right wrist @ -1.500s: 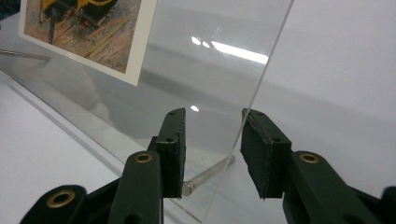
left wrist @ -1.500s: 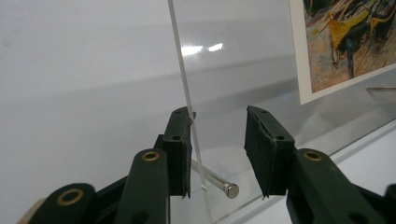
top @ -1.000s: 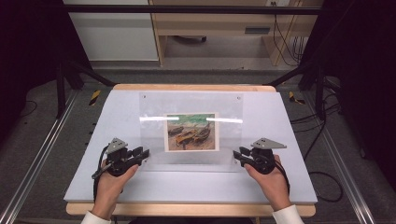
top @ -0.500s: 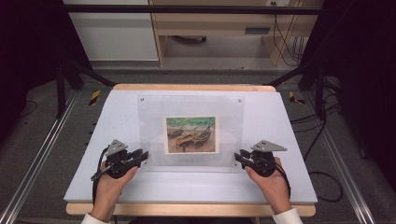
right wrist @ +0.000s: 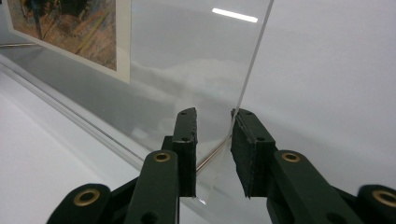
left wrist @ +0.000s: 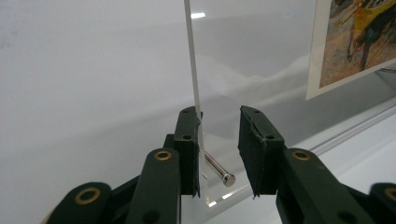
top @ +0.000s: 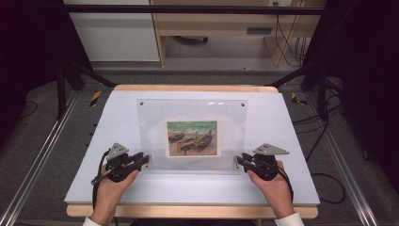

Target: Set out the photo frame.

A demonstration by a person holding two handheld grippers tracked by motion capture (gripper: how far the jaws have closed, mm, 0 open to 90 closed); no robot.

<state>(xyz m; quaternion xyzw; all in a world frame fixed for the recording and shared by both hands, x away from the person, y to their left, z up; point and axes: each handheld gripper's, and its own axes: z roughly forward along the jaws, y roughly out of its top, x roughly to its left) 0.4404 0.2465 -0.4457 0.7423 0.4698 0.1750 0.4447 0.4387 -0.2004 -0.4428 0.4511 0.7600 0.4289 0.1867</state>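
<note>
The frame (top: pixel 230 136), a clear pane with a boat picture (top: pixel 192 138) at its middle, stands about upright on its lower long edge, on the middle of the desk (top: pixel 291 141) and nearer its front edge than its back; its long axis runs left to right, in line with the front edge, its top edge points up, and the picture seems to face the front edge.

The left gripper (top: pixel 146 160) straddles the lower left corner; in the left gripper view 1 pad lies against the pane, while the other stands off it with a metal pin (left wrist: pixel 217 170) in the gap; not yet a grip. The right gripper (top: pixel 239 161) straddles the lower right corner; its jaws have just been closing with the pane between them; 1 pad is at the pane's edge, the other apart.

To do this well, I judge: close both sides evenly until all 4 pads bear flat on the pane; keep the left pad clear of the pin's tip; hold the 2 hands level with each other so the pane does not twist or tip.
</note>
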